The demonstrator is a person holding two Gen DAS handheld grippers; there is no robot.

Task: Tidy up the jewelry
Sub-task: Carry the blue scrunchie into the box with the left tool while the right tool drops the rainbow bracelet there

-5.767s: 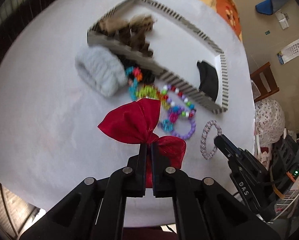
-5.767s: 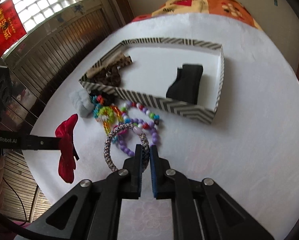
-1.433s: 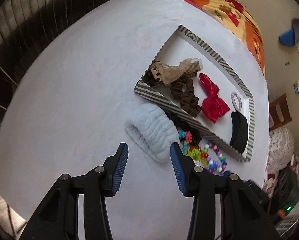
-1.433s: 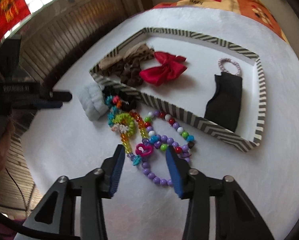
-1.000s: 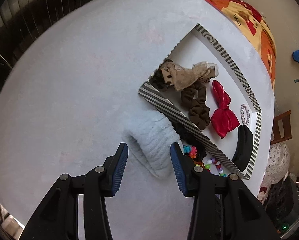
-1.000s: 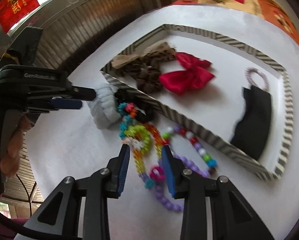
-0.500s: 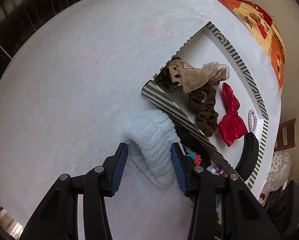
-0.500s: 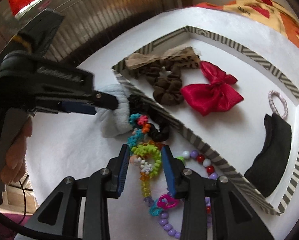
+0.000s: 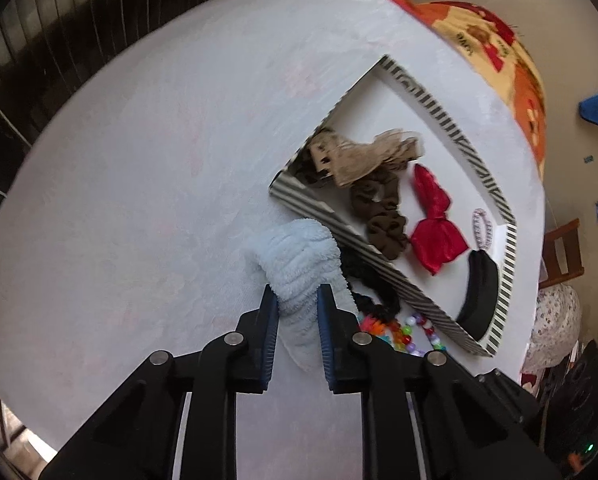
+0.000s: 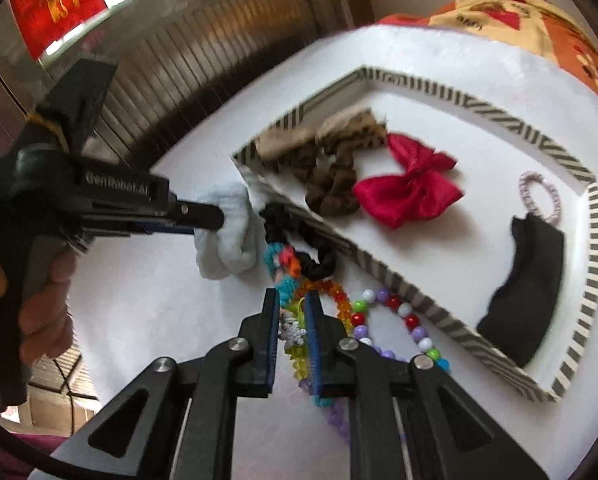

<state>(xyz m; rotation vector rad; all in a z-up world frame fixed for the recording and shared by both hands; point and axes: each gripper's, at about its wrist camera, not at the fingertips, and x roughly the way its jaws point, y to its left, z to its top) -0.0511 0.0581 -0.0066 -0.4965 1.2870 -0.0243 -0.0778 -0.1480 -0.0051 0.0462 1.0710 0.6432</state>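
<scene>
left gripper [image 9: 297, 312]: jaws have just been closing and now pinch the pale blue fluffy scrunchie [image 9: 299, 256], which bulges out between the two pads.
right gripper [image 10: 291, 310]: jaws have just been closing; they are clenched on the colourful bead strand [image 10: 295, 320], with green, white and teal pieces caught between the pads.
striped tray [image 10: 419, 300]: the landmark, a shallow tray with black-and-white striped walls sitting on the white counter [image 9: 119, 200].
pale blue fluffy scrunchie, place: outside the striped tray, just beside its near wall at the left corner.
black scrunchie [image 10: 299, 232]: on the counter against the striped tray's near wall, between the pale blue fluffy scrunchie and the beads.
bead necklaces [image 10: 403, 316]: on the counter in front of the striped tray's near wall.
inside the striped tray: tan bow [image 9: 363, 152] and brown scrunchie [image 9: 383, 216] at the left end, red bow [image 10: 407, 192] near the middle, small pink hair tie [image 10: 539, 196] and black cloth item [image 10: 527, 280] at the right end.
person's hand [image 10: 43, 308]: wrapped around the left gripper's handle.
</scene>
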